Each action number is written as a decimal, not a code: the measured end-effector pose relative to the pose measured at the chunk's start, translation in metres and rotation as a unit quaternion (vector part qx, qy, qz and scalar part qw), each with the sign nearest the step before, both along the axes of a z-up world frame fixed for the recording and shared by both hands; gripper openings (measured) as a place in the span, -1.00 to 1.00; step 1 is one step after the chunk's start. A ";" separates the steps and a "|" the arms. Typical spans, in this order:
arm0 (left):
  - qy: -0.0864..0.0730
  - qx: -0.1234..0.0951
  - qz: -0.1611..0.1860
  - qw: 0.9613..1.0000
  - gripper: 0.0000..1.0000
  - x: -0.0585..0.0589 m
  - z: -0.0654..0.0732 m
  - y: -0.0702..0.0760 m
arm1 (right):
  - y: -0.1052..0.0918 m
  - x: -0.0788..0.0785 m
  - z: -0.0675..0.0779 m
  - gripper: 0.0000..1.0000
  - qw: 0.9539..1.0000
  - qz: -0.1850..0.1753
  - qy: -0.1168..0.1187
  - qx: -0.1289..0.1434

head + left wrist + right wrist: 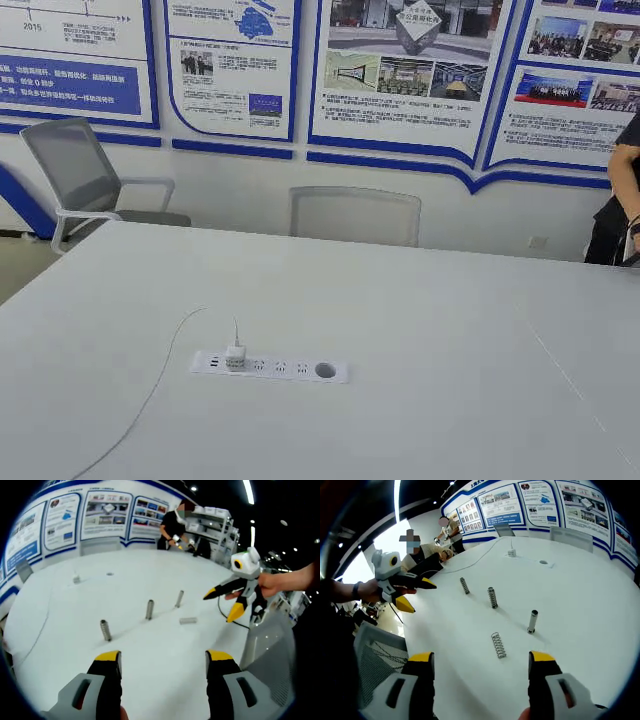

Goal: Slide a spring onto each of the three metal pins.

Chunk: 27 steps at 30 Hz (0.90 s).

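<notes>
Three metal pins stand upright on the white table. Two carry springs [465, 585] [492, 597]; the third pin [532, 621] is bare. A loose spring [497, 645] lies flat on the table in front of them. The left gripper view shows the sprung pins [105, 630] [149, 609], the bare pin [179, 598] and the lying spring [188, 621]. My left gripper [163, 657] is open and empty, held back from the pins. My right gripper [481, 657] is open too, with nothing in it. Each sees the other: right gripper [218, 608], left gripper [422, 598].
In the head view a power strip [270, 366] with a white plug and cable sits in the table [430, 320]. Grey chairs [352, 213] stand along the far edge under wall posters. A mesh chair back [375, 655] is near the table edge. People stand beyond the table.
</notes>
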<state>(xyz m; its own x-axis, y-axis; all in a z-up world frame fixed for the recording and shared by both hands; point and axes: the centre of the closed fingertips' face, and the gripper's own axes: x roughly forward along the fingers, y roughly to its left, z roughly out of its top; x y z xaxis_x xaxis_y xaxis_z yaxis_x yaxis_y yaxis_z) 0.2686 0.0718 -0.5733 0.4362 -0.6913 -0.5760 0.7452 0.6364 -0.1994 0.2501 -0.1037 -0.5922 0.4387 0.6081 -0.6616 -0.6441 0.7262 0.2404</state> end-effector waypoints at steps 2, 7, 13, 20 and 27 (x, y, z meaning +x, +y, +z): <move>0.000 -0.001 -0.003 1.000 0.40 0.001 0.000 -0.004 | -0.002 -0.002 0.000 0.58 1.000 0.000 0.001 -0.003; -0.001 -0.003 -0.015 1.000 0.41 0.003 0.001 -0.018 | -0.006 -0.006 0.001 0.60 1.000 0.002 0.003 -0.005; -0.003 -0.004 -0.034 0.999 0.42 0.001 0.000 -0.033 | -0.010 -0.010 -0.001 0.61 1.000 0.000 0.007 -0.006; 0.001 -0.002 -0.051 0.999 0.42 -0.005 -0.005 -0.044 | -0.007 -0.015 -0.003 0.63 1.000 0.008 0.013 -0.007; 0.001 -0.004 -0.062 0.998 0.41 -0.006 -0.006 -0.052 | -0.008 -0.016 -0.002 0.63 1.000 0.010 0.012 -0.012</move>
